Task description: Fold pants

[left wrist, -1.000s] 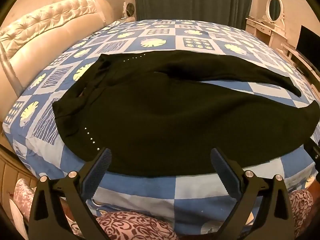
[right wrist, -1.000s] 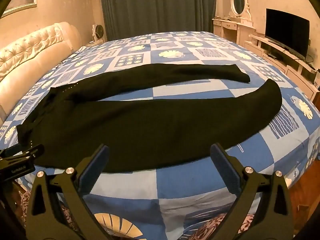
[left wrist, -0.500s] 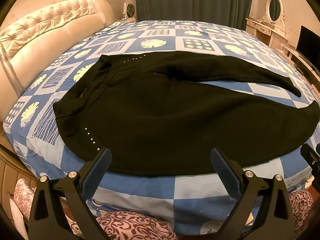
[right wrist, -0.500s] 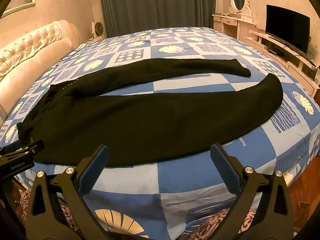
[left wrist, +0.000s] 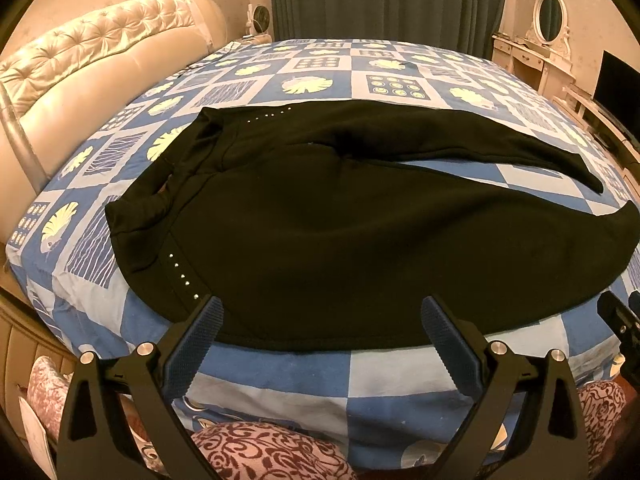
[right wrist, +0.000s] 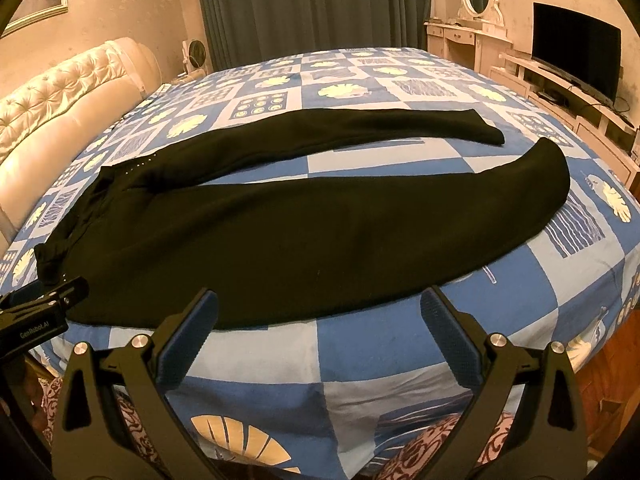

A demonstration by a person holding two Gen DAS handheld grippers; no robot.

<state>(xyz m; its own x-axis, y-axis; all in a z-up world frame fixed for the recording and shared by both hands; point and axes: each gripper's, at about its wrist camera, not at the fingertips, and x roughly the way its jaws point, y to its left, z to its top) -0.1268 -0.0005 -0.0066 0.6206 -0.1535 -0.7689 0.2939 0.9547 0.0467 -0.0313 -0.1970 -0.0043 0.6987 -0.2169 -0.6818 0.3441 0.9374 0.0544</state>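
Black pants lie spread flat on the bed, waistband to the left, both legs running right and splayed apart. A row of small studs marks each hip. My left gripper hovers open over the near hem edge of the closer leg, close to the waist end, nothing between its fingers. My right gripper is open too, above the near edge of the same leg around its middle. The left gripper's body shows at the left of the right wrist view.
The bed has a blue and white checked cover and a cream tufted headboard on the left. A dressing table with oval mirror and a TV stand at the right. Dark curtains hang behind.
Both grippers have edged slightly closer to the near edge of the pants; the pants have not moved and both grippers stay open.
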